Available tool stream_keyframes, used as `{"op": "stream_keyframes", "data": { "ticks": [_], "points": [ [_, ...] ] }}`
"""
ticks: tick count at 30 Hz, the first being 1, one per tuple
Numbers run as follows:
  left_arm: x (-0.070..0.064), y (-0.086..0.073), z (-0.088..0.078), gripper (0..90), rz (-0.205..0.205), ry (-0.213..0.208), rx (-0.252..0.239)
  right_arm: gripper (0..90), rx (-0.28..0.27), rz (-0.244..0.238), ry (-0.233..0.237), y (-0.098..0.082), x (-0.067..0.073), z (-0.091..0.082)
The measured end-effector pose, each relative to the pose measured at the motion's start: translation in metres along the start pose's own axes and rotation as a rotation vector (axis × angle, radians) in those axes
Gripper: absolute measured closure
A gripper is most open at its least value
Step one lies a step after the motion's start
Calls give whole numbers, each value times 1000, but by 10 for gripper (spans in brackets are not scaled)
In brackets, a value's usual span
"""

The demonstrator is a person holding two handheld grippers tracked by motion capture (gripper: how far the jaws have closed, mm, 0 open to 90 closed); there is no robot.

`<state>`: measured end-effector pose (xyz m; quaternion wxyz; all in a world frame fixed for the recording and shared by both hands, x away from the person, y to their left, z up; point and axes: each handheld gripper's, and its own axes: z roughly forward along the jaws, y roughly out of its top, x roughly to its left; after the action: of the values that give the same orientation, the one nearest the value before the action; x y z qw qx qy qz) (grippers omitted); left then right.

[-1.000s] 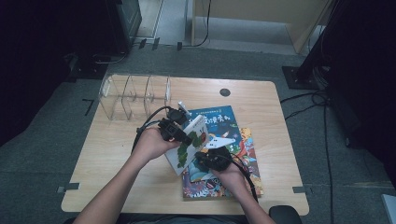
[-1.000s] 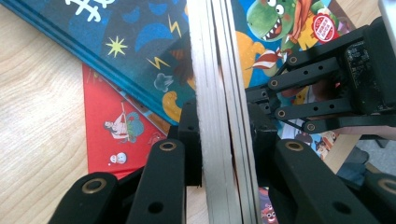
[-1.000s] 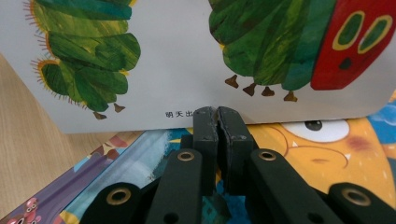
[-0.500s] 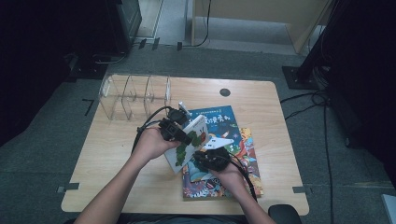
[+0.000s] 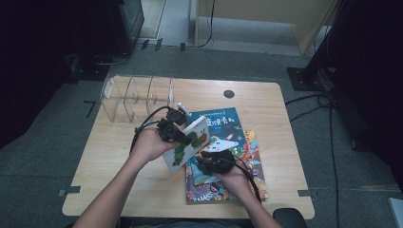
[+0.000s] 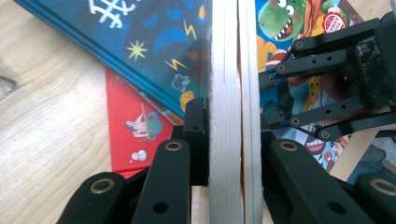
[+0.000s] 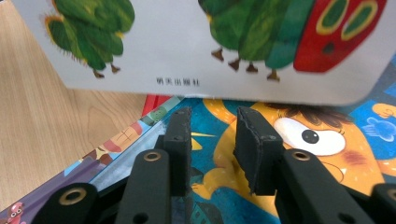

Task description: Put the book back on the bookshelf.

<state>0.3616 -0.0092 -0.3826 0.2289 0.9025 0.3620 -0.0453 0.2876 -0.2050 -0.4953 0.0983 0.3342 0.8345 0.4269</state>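
White caterpillar board book [image 5: 187,145] (tilted up) over bk stack [image 5: 237,156]

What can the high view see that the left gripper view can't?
The high view alone takes in the clear divider rack at the table's far left, the person's forearms, and the caterpillar picture on the white book's cover. The left gripper view alone shows that book's thick page edges pinched between the left gripper's pads, plus a green dinosaur on a book below. Both share the white book, the blue book, the wooden table and the right gripper.
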Motion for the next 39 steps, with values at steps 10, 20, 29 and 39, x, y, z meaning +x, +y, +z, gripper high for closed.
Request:
{"op": "stream_keyframes", "data": {
  "ticks": [10,20,29,39],
  "points": [
    [8,-6,-12,770,-14,22,-16,614,-10,-43,-11,-1,3,2],
    [19,-13,-21,770,-32,45,-27,593,-18,-80,-18,-3,4,3],
    [25,-19,-28,770,-41,60,-30,571,-20,-93,-19,-3,6,3],
    [35,-27,-36,769,-64,79,-35,553,-21,-101,-18,-4,6,3]
  ]
}}
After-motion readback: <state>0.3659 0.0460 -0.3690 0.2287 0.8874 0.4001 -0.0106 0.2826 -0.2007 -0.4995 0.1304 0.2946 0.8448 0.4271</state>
